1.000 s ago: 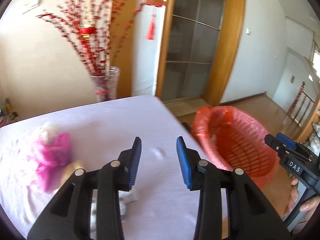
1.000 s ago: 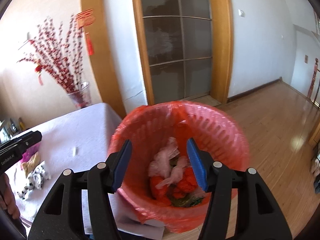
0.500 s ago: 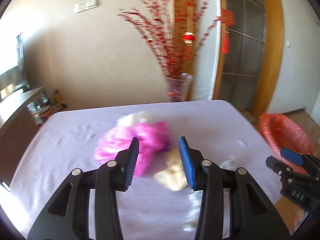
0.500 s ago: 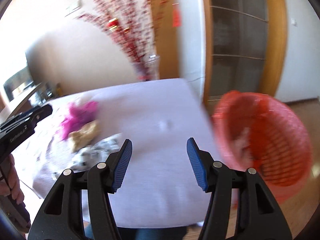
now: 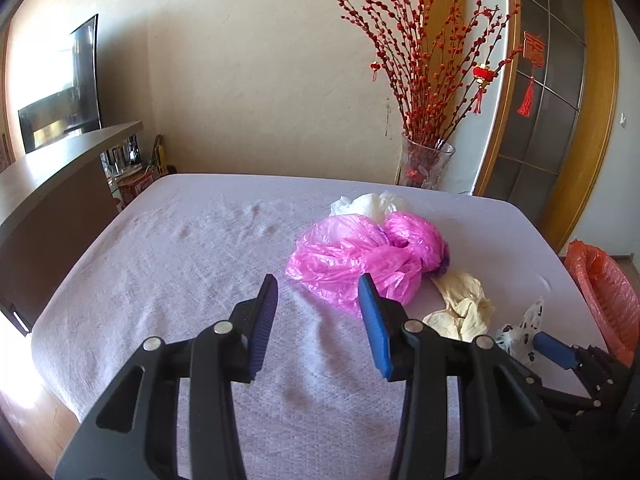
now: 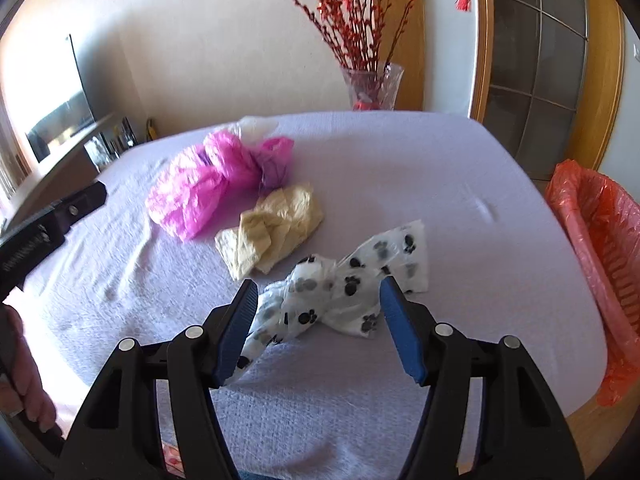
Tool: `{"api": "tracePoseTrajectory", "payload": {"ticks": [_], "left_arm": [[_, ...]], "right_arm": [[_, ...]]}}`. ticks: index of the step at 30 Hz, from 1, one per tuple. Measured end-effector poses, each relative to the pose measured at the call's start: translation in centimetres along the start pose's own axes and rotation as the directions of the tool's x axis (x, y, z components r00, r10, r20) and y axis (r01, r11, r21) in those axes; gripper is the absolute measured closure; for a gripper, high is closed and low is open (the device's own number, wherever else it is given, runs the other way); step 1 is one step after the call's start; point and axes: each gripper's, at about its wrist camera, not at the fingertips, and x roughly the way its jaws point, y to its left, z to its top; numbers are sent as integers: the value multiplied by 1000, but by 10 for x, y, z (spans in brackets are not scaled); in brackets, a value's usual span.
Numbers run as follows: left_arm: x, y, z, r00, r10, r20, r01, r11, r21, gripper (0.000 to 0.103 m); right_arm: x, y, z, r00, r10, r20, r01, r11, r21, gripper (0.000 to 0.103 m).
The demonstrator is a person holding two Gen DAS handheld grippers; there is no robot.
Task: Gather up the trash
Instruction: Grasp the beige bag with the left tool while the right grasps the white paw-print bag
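Swung away from the bin (image 6: 592,240), which filled the right view a second ago; now back over the worktop (image 5: 180,260), so another pick looks due. Trash left on it: pink bag (image 5: 360,256), white bag (image 5: 368,204) touching it behind, yellow wrapper (image 6: 272,228) just beside, paw-print bag (image 6: 344,288) nearest. Right gripper (image 6: 316,328) widening, empty, fingers (image 6: 236,328) straddling the paw-print bag without pressing it; likely the next catch. Left gripper (image 5: 318,320) partly open, a little wider than a second ago, holding nothing, aimed at the near edge of the pink bag, not touching. Bin off the worktop's right edge, red liner in place.
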Motion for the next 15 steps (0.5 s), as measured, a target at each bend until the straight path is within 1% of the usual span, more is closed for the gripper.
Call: {"api": "tracePoseTrajectory", "payload": {"ticks": [2,3,4,5,6,7,9,10,15], "left_arm": [[1,1,-2,1000,-5,-6,5,1000,-3,61],[2,0,-1,1000,-8,-10,8,1000,-3,61],[3,-1,-2,1000,-14,-14,14,1000,-3,61],[4,-2,-2,1000,-20,-17,20,1000,-2,61],[5,-4,-3,999,-27,-21,27,1000,0,61],[6,-8,-3,999,-37,-25,38,999,4,61],[8,-14,-4,998,-56,-31,56,998,11,61],[9,-19,-4,997,-72,-36,73,997,17,61],[14,-47,-5,987,-145,-67,149,987,53,61]], "right_arm": [[3,-1,-3,1000,-4,-10,4,1000,-5,42],[2,-1,-5,1000,-9,-4,9,1000,-10,45],[2,-2,-5,1000,-16,-1,16,1000,-19,52],[2,-3,-5,1000,-16,-2,16,1000,-22,55],[1,-5,-5,1000,-16,-2,16,1000,-21,63],[0,-9,-4,1000,-19,-2,19,1000,-15,73],[-1,-17,-2,1000,-31,-3,31,1000,-6,82],[-1,-23,-1,999,-45,-3,45,999,-1,85],[-3,-55,3,995,-98,-1,98,994,54,87]]}}
